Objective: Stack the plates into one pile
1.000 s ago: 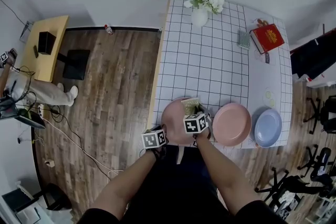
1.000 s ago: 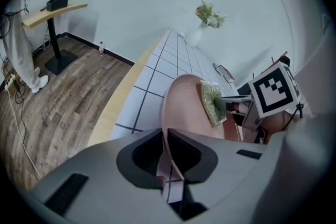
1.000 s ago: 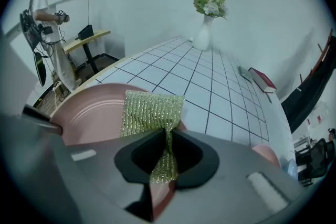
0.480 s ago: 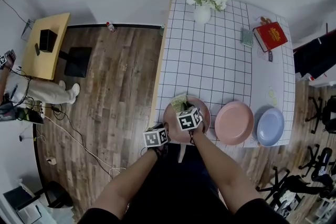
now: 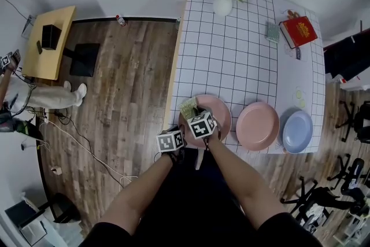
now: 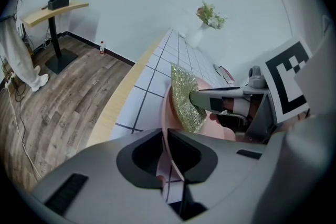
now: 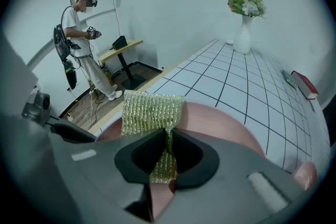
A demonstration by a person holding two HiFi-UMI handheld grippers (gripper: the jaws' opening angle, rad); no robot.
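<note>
My left hand-held gripper (image 6: 168,152) clamps the leftmost plate (image 5: 222,113) by its rim at the table (image 5: 225,55) edge, likely steadying it, while my right hand-held gripper (image 7: 169,157) pinches a glittery cloth (image 7: 152,110) over it.

Left gripper (image 6: 164,147) jaws clamped, right gripper (image 7: 169,152) likewise

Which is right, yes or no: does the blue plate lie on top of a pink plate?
No, the blue plate lies flat on the table beside the nearest pink plate, not on it.
</note>
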